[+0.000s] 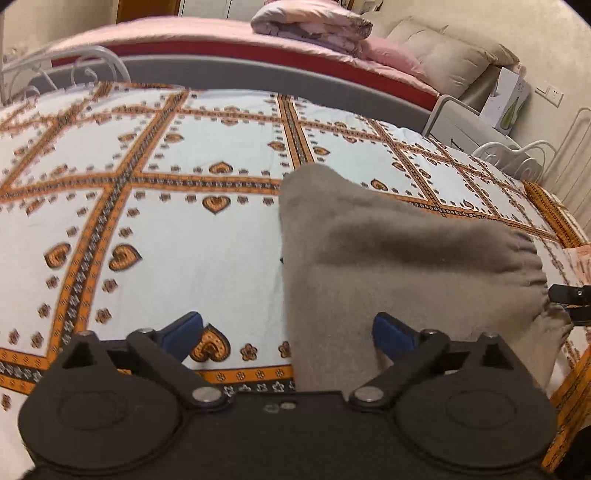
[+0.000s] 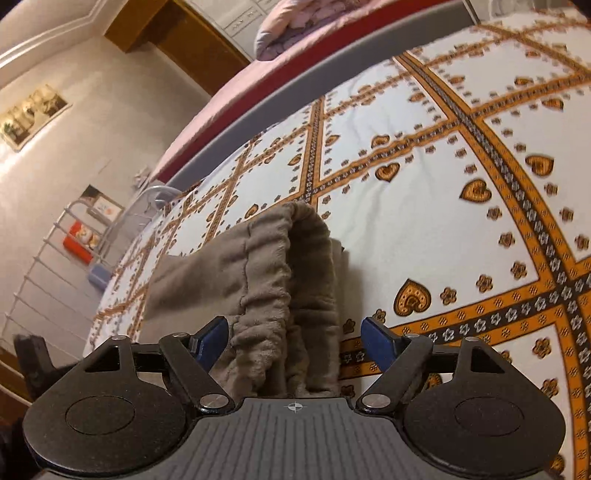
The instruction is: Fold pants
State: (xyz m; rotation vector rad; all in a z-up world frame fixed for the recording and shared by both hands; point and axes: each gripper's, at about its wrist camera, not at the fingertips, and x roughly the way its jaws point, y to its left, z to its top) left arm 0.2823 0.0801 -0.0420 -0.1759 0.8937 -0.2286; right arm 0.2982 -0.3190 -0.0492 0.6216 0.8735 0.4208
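Note:
The grey-brown fleece pants (image 1: 406,266) lie folded into a compact bundle on the patterned bedspread (image 1: 147,221), at the near right of the left wrist view. My left gripper (image 1: 288,332) is open, with the pants' left edge running between its blue pads; it holds nothing. In the right wrist view the pants' gathered elastic waistband (image 2: 273,280) runs up between the fingers of my right gripper (image 2: 295,341), which is open and not closed on the cloth. The right gripper's tip (image 1: 570,295) shows at the pants' right end.
The white bedspread with orange heart bands (image 2: 443,221) covers the bed. Behind it stand a pink bed with a folded quilt (image 1: 314,22) and pillows (image 1: 443,55). White metal bed rails (image 2: 44,266) stand at the bed's end, with a red box (image 2: 79,240) behind them.

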